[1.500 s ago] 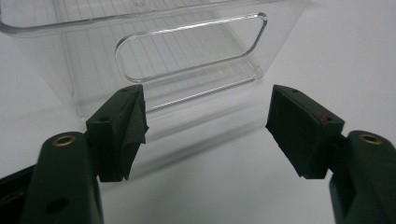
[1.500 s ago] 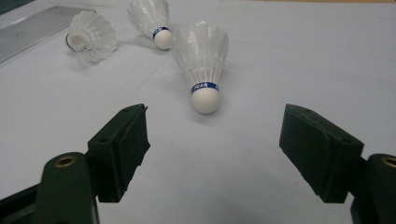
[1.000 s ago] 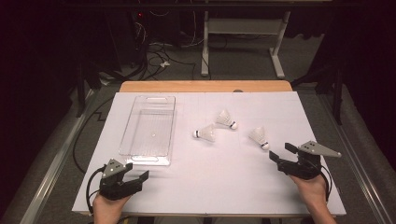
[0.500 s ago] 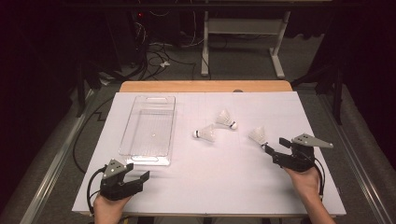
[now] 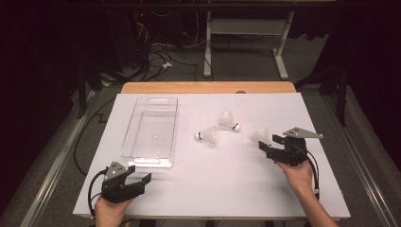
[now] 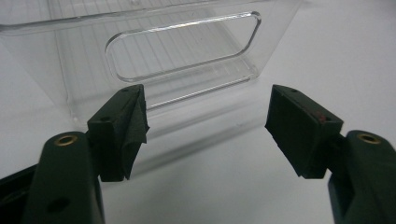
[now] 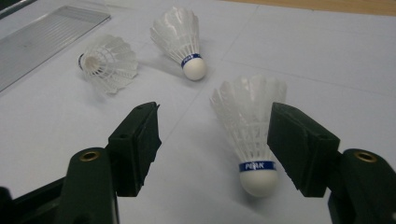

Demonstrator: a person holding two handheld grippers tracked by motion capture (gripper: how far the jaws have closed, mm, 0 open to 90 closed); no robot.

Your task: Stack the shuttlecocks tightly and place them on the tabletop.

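**Right gripper closes in around the nearest shuttlecock**

On the white table (image 5: 208,189), the largest thing is the clear plastic bin (image 5: 150,132), which lies lengthwise on the left half with its near short wall facing the person. Through the left gripper view that wall (image 6: 159,60) shows close ahead, with a rounded slot handle cut into it.

Next in size are the two hand-held tools. At the near left corner the left gripper (image 5: 139,178) rests low over the table, just short of the bin and pointing toward it; its jaws stand wide apart with only bare tabletop between them (image 6: 205,135). On the right side the right gripper (image 5: 265,145) reaches in from the person's hand (image 5: 298,175), its grey plate tilted on top. Its jaws have just been closing, yet a broad gap remains, and neither pad presses on anything.

Smallest are three white shuttlecocks. The nearest shuttlecock (image 7: 250,130) lies between the right gripper's jaws, cork end toward the camera with a blue band around it, its feathers just beside the right-hand pad; in the high view it sits at the jaw tips (image 5: 260,135). The second shuttlecock (image 7: 180,39) lies farther off, cork pointing toward the near one. The third shuttlecock (image 7: 107,63) rests on its side nearer the bin, its open skirt facing the camera.
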